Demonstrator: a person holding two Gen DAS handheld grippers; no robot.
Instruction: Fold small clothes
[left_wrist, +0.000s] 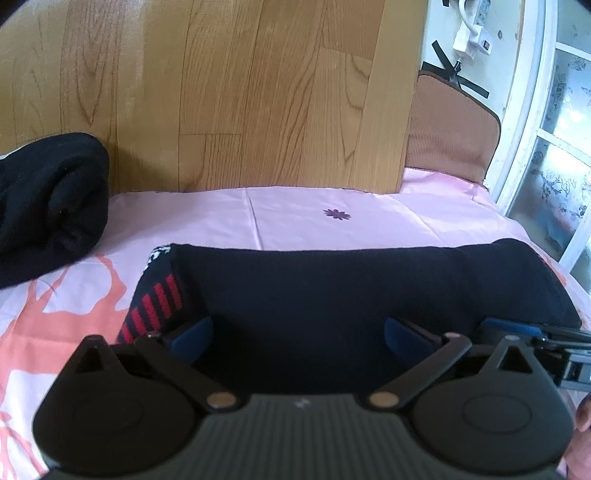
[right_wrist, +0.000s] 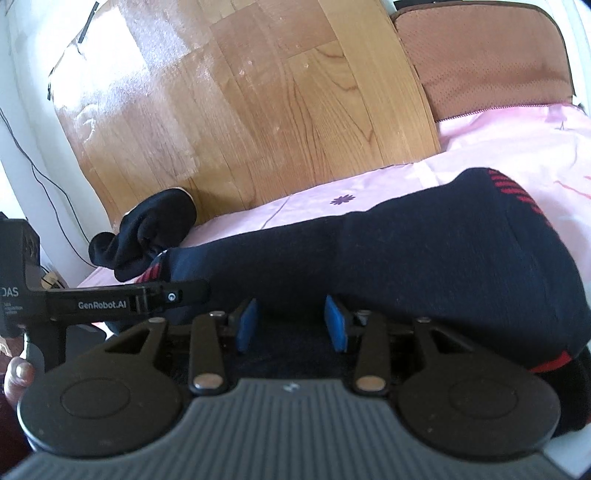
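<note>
1. We see a dark navy sock (left_wrist: 369, 288) with red stripes lying flat across a pink bed sheet (left_wrist: 295, 218), its long side running from left to right in the left wrist view.
2. Our left gripper (left_wrist: 298, 332) stands with its jaws spread wide; the blue pads (left_wrist: 195, 338) sit over the near edge of the sock, well apart from each other and pressing on nothing that we can make out.
3. Our right gripper (right_wrist: 291, 323) has its jaws partly apart at the near edge of the same sock (right_wrist: 424, 266); dark cloth lies between the blue pads (right_wrist: 246, 325), but we cannot tell whether they pinch it.
4. The right wrist view shows the left gripper's finger (right_wrist: 147, 297) reaching in from the left, just beside the sock's striped end.
5. A second bundle of dark clothing (left_wrist: 51, 206) rests on the sheet to the left, against a wooden board (left_wrist: 240, 92) that stands behind the bed.
6. A brown cushion (left_wrist: 450, 129) leans beside the board, near a white-framed window (left_wrist: 535, 110).
</note>
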